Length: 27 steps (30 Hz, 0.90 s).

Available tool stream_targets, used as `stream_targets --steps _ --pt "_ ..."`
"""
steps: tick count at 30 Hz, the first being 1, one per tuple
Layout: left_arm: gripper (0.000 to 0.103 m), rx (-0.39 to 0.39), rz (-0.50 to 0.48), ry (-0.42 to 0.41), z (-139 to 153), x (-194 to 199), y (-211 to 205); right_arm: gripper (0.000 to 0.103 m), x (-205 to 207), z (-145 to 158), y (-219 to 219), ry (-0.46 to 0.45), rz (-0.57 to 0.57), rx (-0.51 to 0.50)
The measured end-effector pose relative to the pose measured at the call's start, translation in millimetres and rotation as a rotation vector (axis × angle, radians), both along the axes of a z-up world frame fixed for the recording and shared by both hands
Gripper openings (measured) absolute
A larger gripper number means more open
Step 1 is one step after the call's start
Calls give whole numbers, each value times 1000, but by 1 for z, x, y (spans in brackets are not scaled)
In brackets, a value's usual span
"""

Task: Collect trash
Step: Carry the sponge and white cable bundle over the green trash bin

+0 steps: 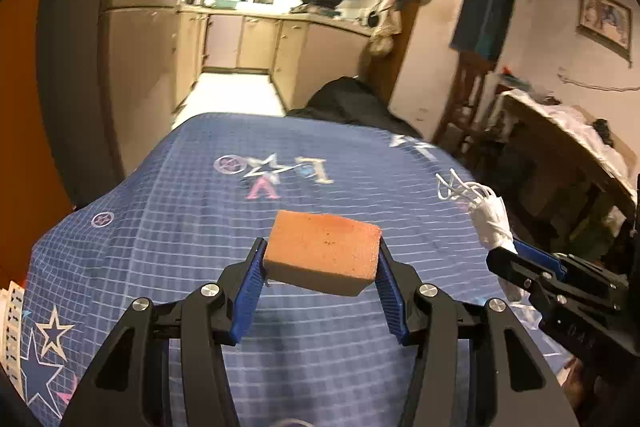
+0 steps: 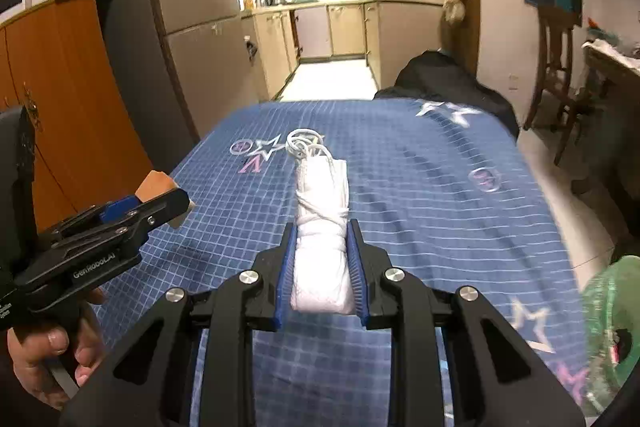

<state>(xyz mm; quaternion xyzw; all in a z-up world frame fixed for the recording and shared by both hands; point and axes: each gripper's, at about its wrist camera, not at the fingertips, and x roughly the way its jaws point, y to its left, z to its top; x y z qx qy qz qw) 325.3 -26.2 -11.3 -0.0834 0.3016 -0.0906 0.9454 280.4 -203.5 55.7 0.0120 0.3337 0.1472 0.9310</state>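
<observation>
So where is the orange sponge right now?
The orange sponge is clamped in the left hand-held gripper, lifted above the blue tablecloth; the right wrist view shows it at far left.

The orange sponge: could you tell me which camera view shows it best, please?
The left wrist view: the orange sponge fills the centre, its top and front faces plain, clamped between the left gripper pads. The right wrist view shows only one corner peeking above that gripper at the left edge.
</observation>
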Motion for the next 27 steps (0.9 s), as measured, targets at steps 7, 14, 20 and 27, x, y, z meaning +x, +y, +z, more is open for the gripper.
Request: stream_targets --steps 7,14,20,27 --pt "53 10 -88 -41 24 -26 -51 23 -30 29 -54 -48 -71 -9" --pt "53 37 -203 -75 43 -45 -120 24 -45 40 -110 -62 -147 -20" --pt "53 55 -298 -90 52 -52 -181 24 -55 43 -151 -70 -206 -24" --pt "53 73 -410 -116 58 -52 -251 24 -69 49 -216 -76 -306 -22"
